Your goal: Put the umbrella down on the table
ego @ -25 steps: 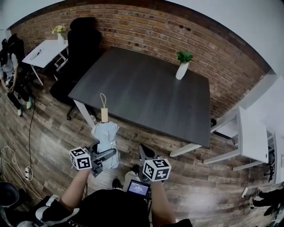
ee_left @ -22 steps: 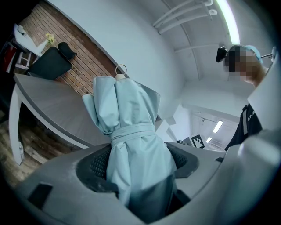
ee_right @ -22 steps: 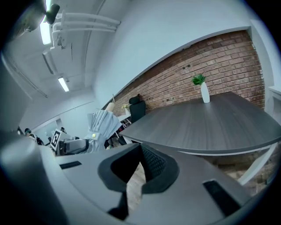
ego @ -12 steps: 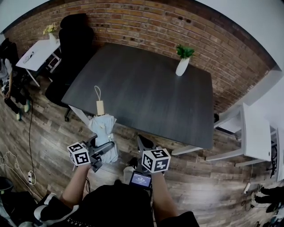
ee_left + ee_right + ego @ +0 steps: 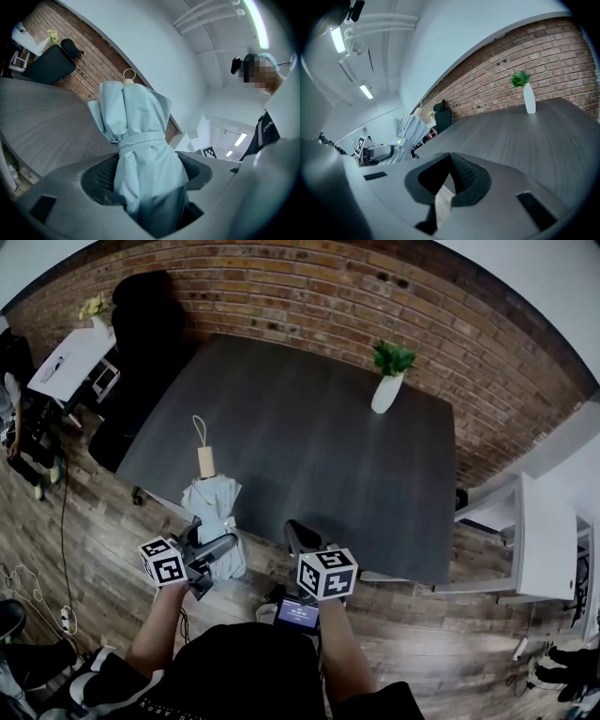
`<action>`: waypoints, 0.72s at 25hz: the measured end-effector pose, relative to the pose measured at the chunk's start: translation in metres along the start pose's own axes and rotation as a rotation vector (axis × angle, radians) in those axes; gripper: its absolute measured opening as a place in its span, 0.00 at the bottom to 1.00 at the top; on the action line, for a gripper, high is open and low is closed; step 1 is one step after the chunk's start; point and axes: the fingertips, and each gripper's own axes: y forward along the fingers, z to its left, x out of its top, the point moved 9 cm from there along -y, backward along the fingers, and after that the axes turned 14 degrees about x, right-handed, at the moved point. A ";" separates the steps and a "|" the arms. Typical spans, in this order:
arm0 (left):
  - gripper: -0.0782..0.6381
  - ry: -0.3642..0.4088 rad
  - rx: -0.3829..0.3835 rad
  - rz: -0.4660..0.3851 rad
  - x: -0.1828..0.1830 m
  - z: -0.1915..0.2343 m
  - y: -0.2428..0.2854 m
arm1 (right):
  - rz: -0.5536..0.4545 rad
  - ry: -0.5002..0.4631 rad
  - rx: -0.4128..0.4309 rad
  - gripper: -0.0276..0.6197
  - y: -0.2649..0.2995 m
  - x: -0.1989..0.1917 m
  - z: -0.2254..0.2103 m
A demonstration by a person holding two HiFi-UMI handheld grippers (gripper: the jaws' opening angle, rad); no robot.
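Observation:
A folded light-blue umbrella (image 5: pixel 214 512) with a tan handle and loop (image 5: pixel 205 462) stands upright in my left gripper (image 5: pixel 214 554). The jaws are shut on its lower part, below the tie strap (image 5: pixel 140 140). Its handle end shows over the near left edge of the dark grey table (image 5: pixel 328 456). In the left gripper view the umbrella (image 5: pixel 140 122) fills the space between the pads (image 5: pixel 101 176). My right gripper (image 5: pixel 298 535) sits at the table's near edge, shut with nothing in it (image 5: pixel 450 157). From the right gripper view the umbrella (image 5: pixel 405 136) is off to the left.
A white vase with a green plant (image 5: pixel 386 390) stands near the table's far edge. A black office chair (image 5: pixel 141 324) sits at the table's far left corner. White side tables stand at the left (image 5: pixel 66 357) and right (image 5: pixel 544 540). A brick wall runs behind.
Both grippers have moved forward towards the table with the umbrella still upright in the left one. Its handle now shows over the table's near edge.

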 end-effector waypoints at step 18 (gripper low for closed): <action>0.58 -0.014 0.051 0.006 0.048 0.050 0.046 | 0.070 0.005 0.041 0.05 0.066 0.039 -0.056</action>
